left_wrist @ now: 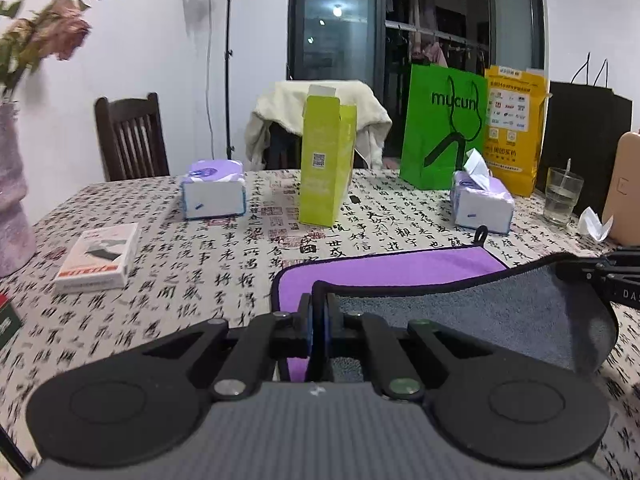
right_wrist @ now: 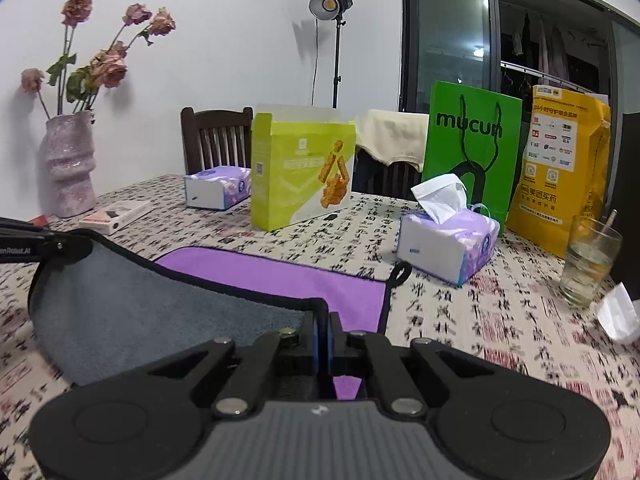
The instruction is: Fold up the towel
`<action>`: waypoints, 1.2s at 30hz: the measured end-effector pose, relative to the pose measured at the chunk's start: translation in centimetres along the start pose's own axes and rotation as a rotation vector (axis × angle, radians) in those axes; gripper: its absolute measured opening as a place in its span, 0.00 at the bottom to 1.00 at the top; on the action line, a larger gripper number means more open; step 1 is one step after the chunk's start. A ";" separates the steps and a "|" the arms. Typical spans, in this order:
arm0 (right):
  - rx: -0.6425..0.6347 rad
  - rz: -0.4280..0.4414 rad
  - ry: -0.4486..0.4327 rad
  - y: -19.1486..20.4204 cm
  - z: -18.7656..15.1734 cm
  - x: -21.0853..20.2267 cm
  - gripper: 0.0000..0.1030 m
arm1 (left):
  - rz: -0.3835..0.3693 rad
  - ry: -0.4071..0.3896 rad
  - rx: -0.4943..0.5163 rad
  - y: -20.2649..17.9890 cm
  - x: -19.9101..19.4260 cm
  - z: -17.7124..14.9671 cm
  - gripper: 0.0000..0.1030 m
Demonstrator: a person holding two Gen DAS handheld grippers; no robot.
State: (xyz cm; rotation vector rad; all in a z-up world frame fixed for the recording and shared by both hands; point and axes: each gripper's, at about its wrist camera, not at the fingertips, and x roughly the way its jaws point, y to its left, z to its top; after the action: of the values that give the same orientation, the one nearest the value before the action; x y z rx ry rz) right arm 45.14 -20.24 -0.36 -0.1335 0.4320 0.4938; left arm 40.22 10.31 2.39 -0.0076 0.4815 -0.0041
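Note:
A towel, purple on one face (left_wrist: 384,270) and grey on the other (left_wrist: 480,312), lies on the patterned tablecloth with its near edge lifted. My left gripper (left_wrist: 319,304) is shut on the towel's near left corner. My right gripper (right_wrist: 323,320) is shut on the near right corner. The lifted grey underside (right_wrist: 140,304) hangs between the two grippers above the purple face (right_wrist: 288,276). The other gripper shows at the right edge of the left wrist view (left_wrist: 612,276) and at the left edge of the right wrist view (right_wrist: 36,244).
Beyond the towel stand a yellow-green carton (left_wrist: 326,160), two tissue packs (left_wrist: 214,192) (left_wrist: 480,204), a green bag (left_wrist: 444,128), a yellow bag (left_wrist: 514,128) and a glass (left_wrist: 562,196). A small box (left_wrist: 100,258) and a vase (right_wrist: 68,164) are at the left.

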 end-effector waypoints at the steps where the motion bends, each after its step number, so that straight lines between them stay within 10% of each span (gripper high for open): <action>1: -0.004 -0.003 0.003 -0.2 0.4 0.6 0.04 | 0.000 0.007 0.001 0.1 0.8 0.6 0.06; 23: 0.018 0.003 0.163 -4.5 4.3 13.9 0.04 | -0.013 0.186 -0.001 3.0 14.6 4.9 0.08; 29: 0.030 -0.021 0.187 -5.0 3.4 15.5 0.17 | 0.017 0.215 -0.026 3.8 15.4 3.9 0.51; 33: 0.063 -0.044 0.177 -5.4 3.6 15.0 0.61 | 0.008 0.190 -0.006 3.8 14.2 4.1 0.70; 36: 0.064 -0.027 0.156 -5.3 3.8 14.3 0.66 | 0.027 0.163 0.018 3.5 13.0 4.0 0.83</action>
State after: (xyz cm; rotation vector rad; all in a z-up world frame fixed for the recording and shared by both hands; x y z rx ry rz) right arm 60.46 -17.81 -3.03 -0.1167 0.5977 0.4446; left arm 53.64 13.75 -0.12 0.0172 0.6443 0.0170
